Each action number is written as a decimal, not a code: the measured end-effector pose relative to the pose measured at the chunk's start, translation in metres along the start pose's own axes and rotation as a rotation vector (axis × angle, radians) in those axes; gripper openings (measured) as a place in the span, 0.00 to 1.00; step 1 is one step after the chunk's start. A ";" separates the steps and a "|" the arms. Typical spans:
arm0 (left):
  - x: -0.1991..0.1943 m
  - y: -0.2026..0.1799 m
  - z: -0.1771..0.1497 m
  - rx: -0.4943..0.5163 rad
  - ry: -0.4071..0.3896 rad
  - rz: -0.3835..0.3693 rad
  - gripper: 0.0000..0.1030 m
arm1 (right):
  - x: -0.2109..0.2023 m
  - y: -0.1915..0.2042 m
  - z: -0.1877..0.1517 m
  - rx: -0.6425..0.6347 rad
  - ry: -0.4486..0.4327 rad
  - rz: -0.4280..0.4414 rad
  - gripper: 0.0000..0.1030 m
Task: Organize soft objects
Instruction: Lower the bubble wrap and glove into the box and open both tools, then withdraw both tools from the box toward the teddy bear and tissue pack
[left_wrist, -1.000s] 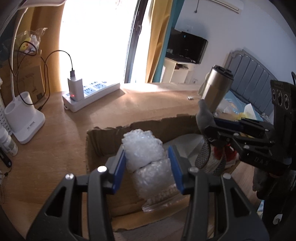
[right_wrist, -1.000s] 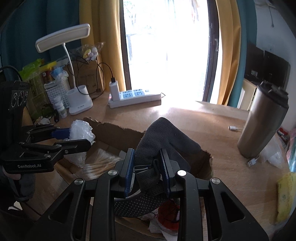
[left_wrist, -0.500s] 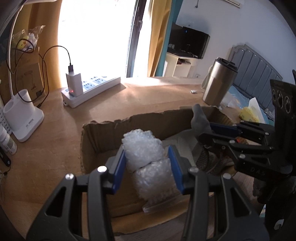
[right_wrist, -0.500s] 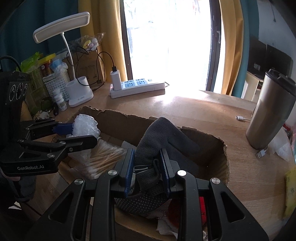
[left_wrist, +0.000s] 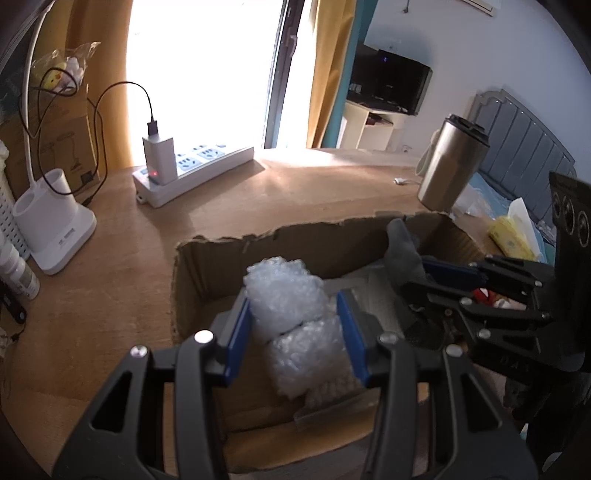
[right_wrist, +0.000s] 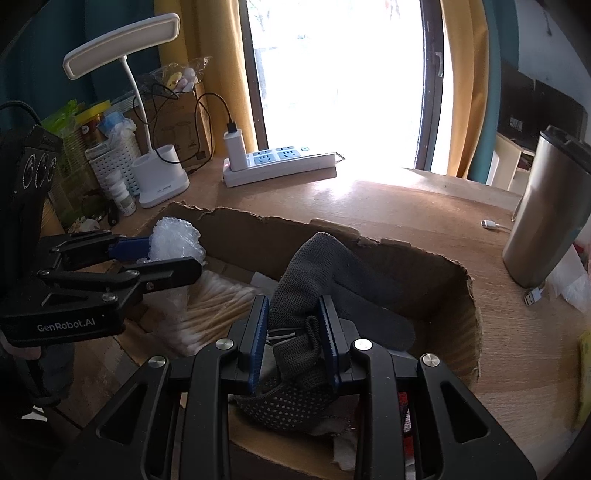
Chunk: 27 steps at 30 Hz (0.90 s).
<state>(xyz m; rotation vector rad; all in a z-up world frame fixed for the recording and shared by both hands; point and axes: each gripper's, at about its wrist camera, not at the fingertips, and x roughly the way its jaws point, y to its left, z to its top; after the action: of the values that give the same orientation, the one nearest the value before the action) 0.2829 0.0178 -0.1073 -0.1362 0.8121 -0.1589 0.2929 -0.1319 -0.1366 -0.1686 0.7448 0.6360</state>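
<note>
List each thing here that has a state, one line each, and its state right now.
left gripper: shut on the bubble wrap, over the cardboard box.
right gripper: shut on the grey glove, over the box.
cardboard box: open on top, rim torn.
charger: plugged into the power strip, red light on.
desk lamp: looks off.
steel tumbler: upright, lid on.

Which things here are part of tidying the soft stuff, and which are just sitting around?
Part of the job:
- bubble wrap, squeezed in the left gripper
- grey glove, squeezed in the right gripper
- cardboard box, under both

Just lying about:
- steel tumbler
- power strip
- desk lamp
- cotton swabs, in the box
</note>
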 end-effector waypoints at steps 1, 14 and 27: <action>0.000 0.000 0.000 -0.002 0.004 0.002 0.47 | -0.001 0.001 0.000 -0.001 -0.003 0.000 0.28; -0.017 0.000 -0.002 -0.016 -0.014 0.030 0.51 | -0.019 0.004 0.001 0.008 -0.031 -0.027 0.44; -0.053 -0.003 -0.008 -0.033 -0.081 0.022 0.74 | -0.051 0.017 -0.004 -0.003 -0.072 -0.062 0.46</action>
<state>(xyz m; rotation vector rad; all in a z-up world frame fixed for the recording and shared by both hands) 0.2409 0.0251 -0.0745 -0.1643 0.7353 -0.1186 0.2521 -0.1439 -0.1035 -0.1703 0.6671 0.5818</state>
